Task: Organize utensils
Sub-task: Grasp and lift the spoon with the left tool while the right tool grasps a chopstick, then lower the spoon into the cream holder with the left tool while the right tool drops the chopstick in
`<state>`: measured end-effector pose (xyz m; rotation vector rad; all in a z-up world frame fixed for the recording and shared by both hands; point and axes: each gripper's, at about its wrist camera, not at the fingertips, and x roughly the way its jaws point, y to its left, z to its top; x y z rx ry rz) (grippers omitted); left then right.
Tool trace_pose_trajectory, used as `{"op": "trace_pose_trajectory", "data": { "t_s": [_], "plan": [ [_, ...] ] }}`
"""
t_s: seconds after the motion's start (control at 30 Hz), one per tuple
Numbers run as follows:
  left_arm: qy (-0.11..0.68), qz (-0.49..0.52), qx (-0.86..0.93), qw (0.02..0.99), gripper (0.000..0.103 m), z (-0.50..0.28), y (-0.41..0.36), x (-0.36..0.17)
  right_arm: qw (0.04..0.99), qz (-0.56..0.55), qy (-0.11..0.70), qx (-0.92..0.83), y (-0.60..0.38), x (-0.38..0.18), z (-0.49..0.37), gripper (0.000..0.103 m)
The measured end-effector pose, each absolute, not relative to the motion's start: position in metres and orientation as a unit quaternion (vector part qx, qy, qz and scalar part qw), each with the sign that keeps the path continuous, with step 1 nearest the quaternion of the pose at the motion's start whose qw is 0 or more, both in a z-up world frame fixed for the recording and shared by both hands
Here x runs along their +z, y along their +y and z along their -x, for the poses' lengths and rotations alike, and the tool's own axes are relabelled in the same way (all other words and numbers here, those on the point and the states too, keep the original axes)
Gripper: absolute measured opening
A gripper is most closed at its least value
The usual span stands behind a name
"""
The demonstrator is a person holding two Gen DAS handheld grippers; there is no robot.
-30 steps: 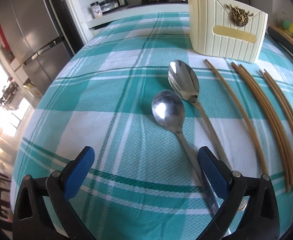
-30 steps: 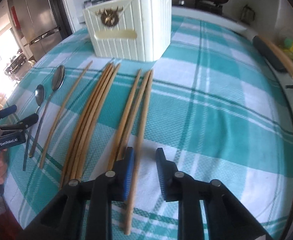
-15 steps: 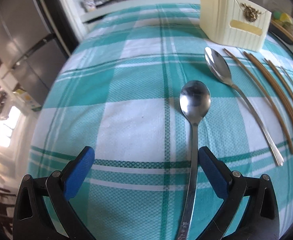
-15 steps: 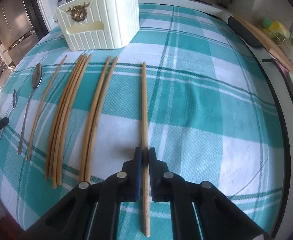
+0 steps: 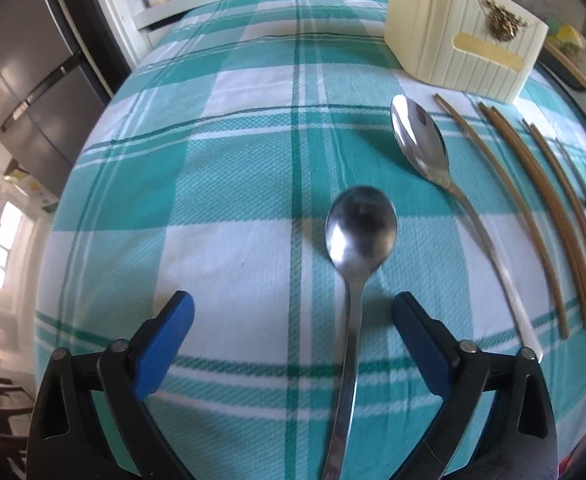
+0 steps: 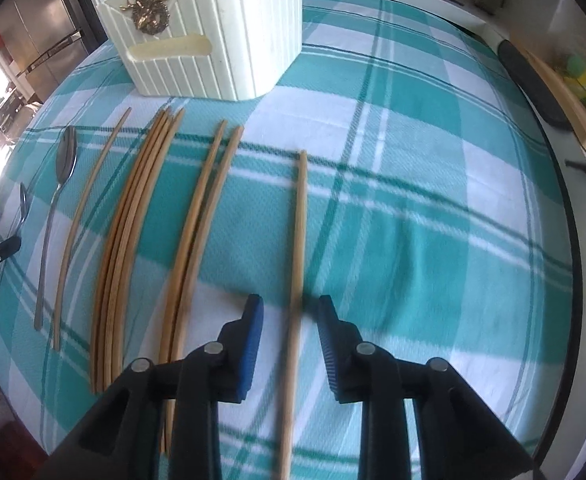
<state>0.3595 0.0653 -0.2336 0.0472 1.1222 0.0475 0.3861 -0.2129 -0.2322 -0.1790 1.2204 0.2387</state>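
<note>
Both grippers tilt steeply down over a desk covered in a teal and white plaid cloth (image 5: 229,184).

The left gripper (image 5: 293,316) has its blue-padded jaws spread wide, having just eased slightly inward. A small round-bowled steel spoon (image 5: 359,236) lies on the cloth with its handle running between the jaws, nearer the right pad, touched by neither. Beyond the right jaw lies a larger oval-bowled steel spoon (image 5: 421,144), and further right a row of long brown wooden chopsticks (image 5: 533,200). A cream ribbed plastic utensil holder with a gold ornament (image 5: 461,36) stands ahead and to the right. To the left of the jaws the cloth is bare out to the desk edge, past which stands a grey refrigerator (image 5: 25,72).

The right gripper (image 6: 289,314) has its jaws parted a little, having just opened. A single pale wooden chopstick (image 6: 299,232) lies lengthwise between them, with a gap on each side (neither pad presses it). Left of the jaws lie a pair of chopsticks (image 6: 201,216), then a thicker bundle (image 6: 133,220), one lone stick (image 6: 89,208) and the spoons. The holder stands ahead and left. Right of the jaws the cloth lies open as far as the desk's curved rim (image 6: 573,248). The left gripper's blue tip shows at the far left edge.
</note>
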Motion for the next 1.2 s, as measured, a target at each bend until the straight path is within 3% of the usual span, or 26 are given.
{"op": "trace_pose_trajectory", "data": {
  "t_s": [0.07,0.13,0.17,0.23,0.43,0.87,1.2],
  "plan": [
    [0.535,-0.014,0.018,0.845,0.091,-0.369,0.064,-0.233,0.807,0.084,0.572,0.118,-0.211,-0.232,-0.400,0.028],
    [0.534,-0.002,0.009,0.845,0.073,-0.375,0.061,-0.231,0.804,0.084,0.576,0.123,-0.208,-0.233,-0.416,0.028],
    [0.532,0.001,0.005,0.847,0.067,-0.378,0.059,-0.230,0.806,0.083,0.574,0.121,-0.207,-0.233,-0.422,0.022],
    [0.523,-0.009,-0.008,0.852,0.036,-0.383,0.050,-0.227,0.807,0.082,0.572,0.118,-0.207,-0.233,-0.433,0.007],
    [0.497,-0.020,-0.019,0.867,0.036,-0.370,0.048,-0.210,0.837,0.015,0.533,0.124,-0.221,-0.215,-0.427,0.006],
    [0.351,0.031,-0.072,0.933,0.035,-0.289,0.077,-0.079,0.927,-0.008,0.343,0.151,-0.236,-0.085,-0.284,0.006],
    [0.294,0.053,-0.131,0.945,0.035,-0.347,0.070,0.022,0.957,0.013,0.243,0.159,-0.210,0.000,-0.320,0.006]
  ]
}}
